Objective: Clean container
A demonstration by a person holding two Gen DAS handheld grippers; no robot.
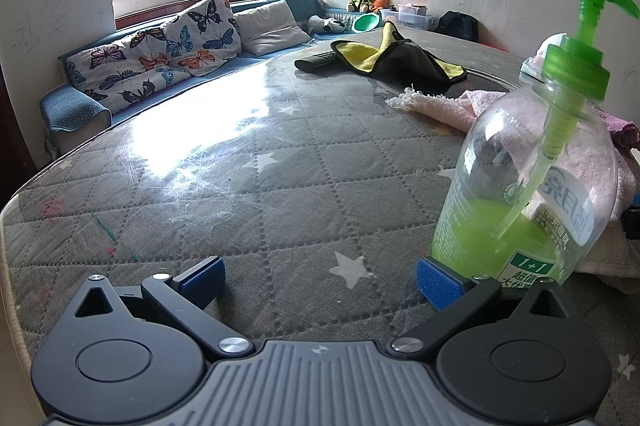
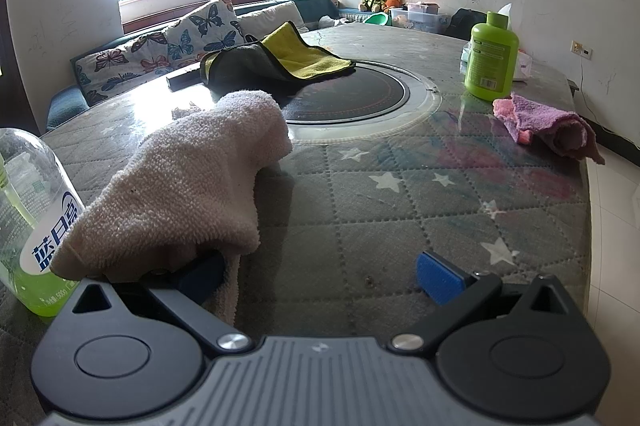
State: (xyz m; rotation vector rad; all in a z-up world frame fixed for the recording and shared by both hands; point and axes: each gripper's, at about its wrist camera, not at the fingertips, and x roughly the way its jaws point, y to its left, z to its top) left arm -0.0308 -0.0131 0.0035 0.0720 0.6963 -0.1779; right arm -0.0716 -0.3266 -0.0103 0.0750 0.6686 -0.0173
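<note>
Gleaming under window light, quilted star-patterned table (image 1: 280, 186) before butterfly-cushioned sofa (image 1: 160, 66).

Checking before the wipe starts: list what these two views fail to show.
- Pump bottle: base hidden behind the left gripper in the left view; cut off by the frame edge in the right view.
- Right gripper: pale towel drapes over its left finger, hiding any contact.
- Remote: partly under the yellow cloth.
- Green bottle: label print too small.
</note>
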